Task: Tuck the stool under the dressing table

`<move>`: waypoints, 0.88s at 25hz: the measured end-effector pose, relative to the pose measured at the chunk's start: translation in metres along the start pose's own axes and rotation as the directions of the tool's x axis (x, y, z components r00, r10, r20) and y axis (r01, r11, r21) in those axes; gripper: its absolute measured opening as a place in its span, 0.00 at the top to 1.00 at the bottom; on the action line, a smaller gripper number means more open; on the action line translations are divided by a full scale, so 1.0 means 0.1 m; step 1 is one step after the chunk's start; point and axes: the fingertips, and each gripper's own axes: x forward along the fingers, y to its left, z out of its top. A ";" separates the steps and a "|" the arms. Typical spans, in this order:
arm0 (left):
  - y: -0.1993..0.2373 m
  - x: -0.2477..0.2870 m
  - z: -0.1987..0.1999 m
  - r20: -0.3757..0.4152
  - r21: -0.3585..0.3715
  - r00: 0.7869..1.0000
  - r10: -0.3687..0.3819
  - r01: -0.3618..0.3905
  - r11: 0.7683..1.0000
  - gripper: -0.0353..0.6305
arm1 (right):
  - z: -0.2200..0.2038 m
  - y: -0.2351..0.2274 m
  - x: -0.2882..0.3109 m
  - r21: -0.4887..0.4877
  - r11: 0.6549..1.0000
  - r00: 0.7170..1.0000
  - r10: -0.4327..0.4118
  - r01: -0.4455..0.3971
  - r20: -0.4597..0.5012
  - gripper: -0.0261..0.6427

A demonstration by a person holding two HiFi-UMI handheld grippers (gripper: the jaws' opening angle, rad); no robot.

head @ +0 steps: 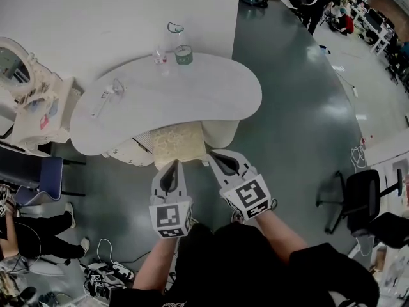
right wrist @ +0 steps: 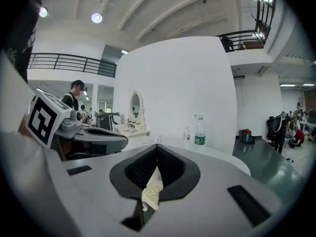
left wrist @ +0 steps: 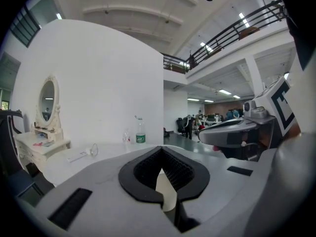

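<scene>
While the left tool (head: 172, 166) and the right tool (head: 214, 156) sit side by side at the near edge of the stool (head: 179, 142), each has its jaws clenched. The right gripper view shows a fold of the stool's cream, lacy seat cover pinched in the slot between the jaws. The left gripper view shows smooth cream material in the same slot behind the meeting tips. Both tools point nearly level towards the white counter (head: 211, 98). The stool stands at the counter's near side, the far part of its cushion under the top and the near part out in the open. On the counter's far edge stand a green-labelled bottle (head: 183, 47) and, just beside it, a smaller clear bottle (head: 159, 55). A white object with a cord (head: 105, 98) lies near the left end. Left of the counter is a cream vanity with an oval mirror (head: 14, 66), and a black chair (head: 359, 194) stands well apart on the right.
</scene>
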 end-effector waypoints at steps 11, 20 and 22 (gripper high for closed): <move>-0.41 0.06 0.11 -0.006 0.057 1.000 -0.011 0.011 0.998 0.94 | -0.04 -0.17 -0.30 0.019 1.000 1.000 0.018 -0.018 0.019 0.95; -0.55 0.08 0.15 0.000 0.073 1.000 -0.004 0.004 0.997 0.94 | -0.02 -0.23 -0.37 0.011 1.000 0.999 0.027 -0.028 0.045 0.95; -0.55 0.08 0.14 -0.004 0.075 1.000 0.001 -0.001 0.997 0.94 | -0.01 -0.25 -0.38 0.006 1.000 0.999 0.027 -0.028 0.047 0.95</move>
